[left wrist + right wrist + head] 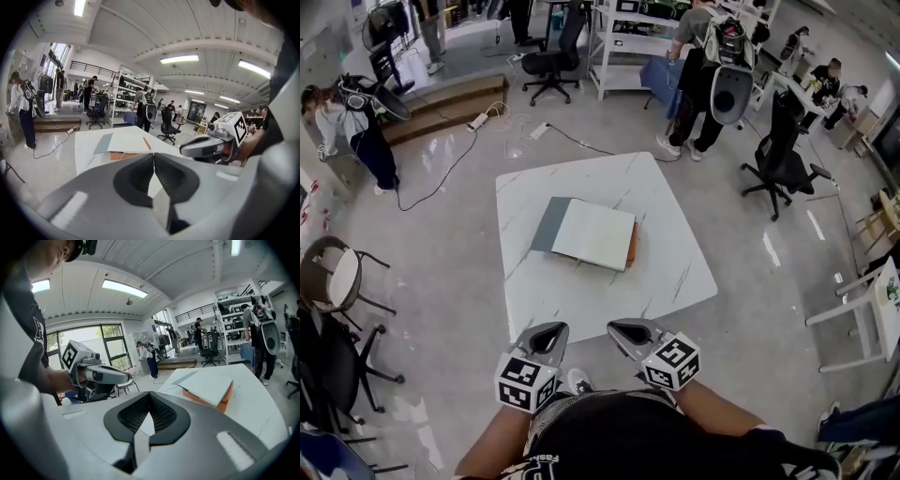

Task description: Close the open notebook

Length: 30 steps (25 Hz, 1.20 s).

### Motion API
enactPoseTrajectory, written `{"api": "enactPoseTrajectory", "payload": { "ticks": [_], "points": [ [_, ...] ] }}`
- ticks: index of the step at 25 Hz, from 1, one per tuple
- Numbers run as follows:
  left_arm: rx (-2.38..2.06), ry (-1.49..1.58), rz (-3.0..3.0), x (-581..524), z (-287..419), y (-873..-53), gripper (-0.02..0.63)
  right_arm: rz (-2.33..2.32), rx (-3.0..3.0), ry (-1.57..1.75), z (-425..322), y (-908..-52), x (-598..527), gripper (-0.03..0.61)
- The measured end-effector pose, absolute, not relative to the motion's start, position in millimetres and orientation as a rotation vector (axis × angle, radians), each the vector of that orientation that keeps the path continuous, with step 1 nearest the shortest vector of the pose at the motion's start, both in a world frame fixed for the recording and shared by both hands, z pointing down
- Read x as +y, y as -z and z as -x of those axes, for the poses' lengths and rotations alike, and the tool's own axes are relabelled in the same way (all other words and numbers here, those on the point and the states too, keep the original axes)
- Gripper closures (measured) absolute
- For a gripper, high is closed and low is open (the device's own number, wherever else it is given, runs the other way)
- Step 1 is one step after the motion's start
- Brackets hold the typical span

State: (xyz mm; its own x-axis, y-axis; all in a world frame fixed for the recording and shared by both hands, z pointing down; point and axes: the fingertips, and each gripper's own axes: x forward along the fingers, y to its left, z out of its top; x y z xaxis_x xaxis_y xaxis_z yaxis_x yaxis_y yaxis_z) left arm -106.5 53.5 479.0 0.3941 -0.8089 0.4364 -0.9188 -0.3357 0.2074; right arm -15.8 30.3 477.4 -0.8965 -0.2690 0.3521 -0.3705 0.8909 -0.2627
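The open notebook (592,234) lies flat in the middle of the white marble table (581,300). Its pale page faces up, a grey-blue flap shows at its left and an orange cover underneath at the right. Both grippers hover close to the person's body, short of the table's near edge and well apart from the notebook. My left gripper (546,335) is shut, its jaw tips meeting with nothing between them. My right gripper (623,331) is shut and empty too. The notebook (123,140) lies ahead in the left gripper view, and the notebook (211,386) to the right in the right gripper view.
Black office chairs (337,309) stand left of the table, another chair (780,159) at the far right. People (712,75) stand beyond the table by white shelving (628,47). A cable (450,178) trails over the glossy floor at the far left.
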Motion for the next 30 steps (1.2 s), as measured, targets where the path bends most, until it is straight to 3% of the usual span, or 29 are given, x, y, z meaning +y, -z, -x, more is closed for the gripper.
{"api": "enactPoseTrajectory", "payload": {
  "ticks": [30],
  "points": [
    [-1.502,-0.295,-2.203,15,156,-496,0.554,-0.441,-2.75,-0.453,67,-485,-9,0.583]
  ]
}}
